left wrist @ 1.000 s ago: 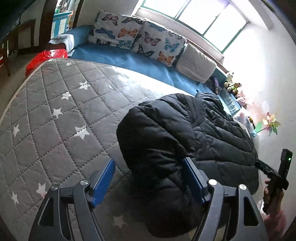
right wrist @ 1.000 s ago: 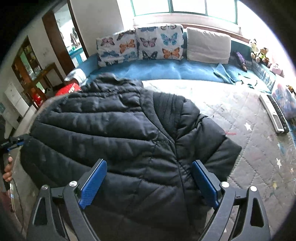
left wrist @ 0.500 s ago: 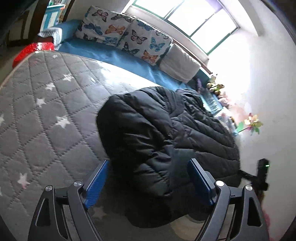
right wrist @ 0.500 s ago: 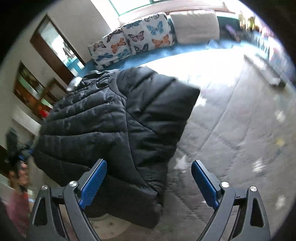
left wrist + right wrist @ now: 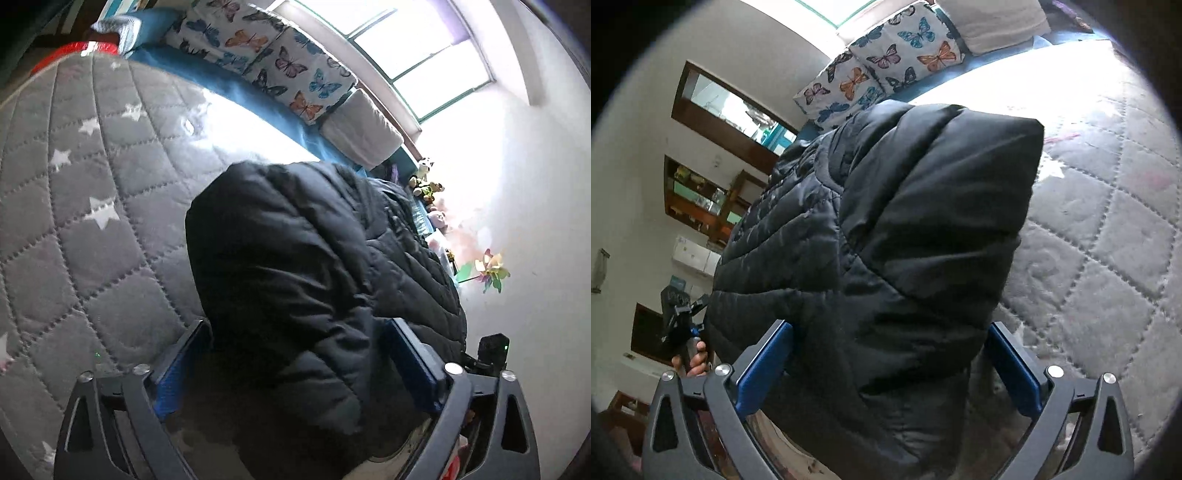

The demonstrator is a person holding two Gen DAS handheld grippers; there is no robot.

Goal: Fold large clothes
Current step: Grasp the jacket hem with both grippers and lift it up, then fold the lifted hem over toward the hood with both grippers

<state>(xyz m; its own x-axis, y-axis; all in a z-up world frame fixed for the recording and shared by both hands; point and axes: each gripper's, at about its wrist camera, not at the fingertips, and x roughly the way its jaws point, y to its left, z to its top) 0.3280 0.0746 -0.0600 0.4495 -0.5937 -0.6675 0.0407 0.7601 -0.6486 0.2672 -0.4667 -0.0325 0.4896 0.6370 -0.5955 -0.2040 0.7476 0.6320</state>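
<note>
A black puffer jacket (image 5: 295, 240) lies folded on the grey quilted mattress with white stars (image 5: 92, 240). Its near left end fills the gap between my left gripper's (image 5: 299, 325) blue pads; those jaws are opening wide and do not pinch the cloth. In the right wrist view the jacket (image 5: 905, 203) has its sleeve folded over the top. Its near right end sits between the fingers of my right gripper (image 5: 890, 325), which is open. Each view shows the other gripper at its edge: the right one (image 5: 491, 350), and the left one in a hand (image 5: 679, 317).
Butterfly cushions (image 5: 273, 55) and a white cushion (image 5: 362, 125) line a blue bench under the window. Stuffed toys (image 5: 424, 184) and a pinwheel (image 5: 487, 273) sit by the white wall. Wooden shelves (image 5: 701, 199) stand left. Bare mattress (image 5: 1108, 258) stretches right of the jacket.
Both grippers have sunk toward the jacket's near edge and rolled. The left jaws have spread wider. The jacket's near ends now sit between both pairs of fingers.
</note>
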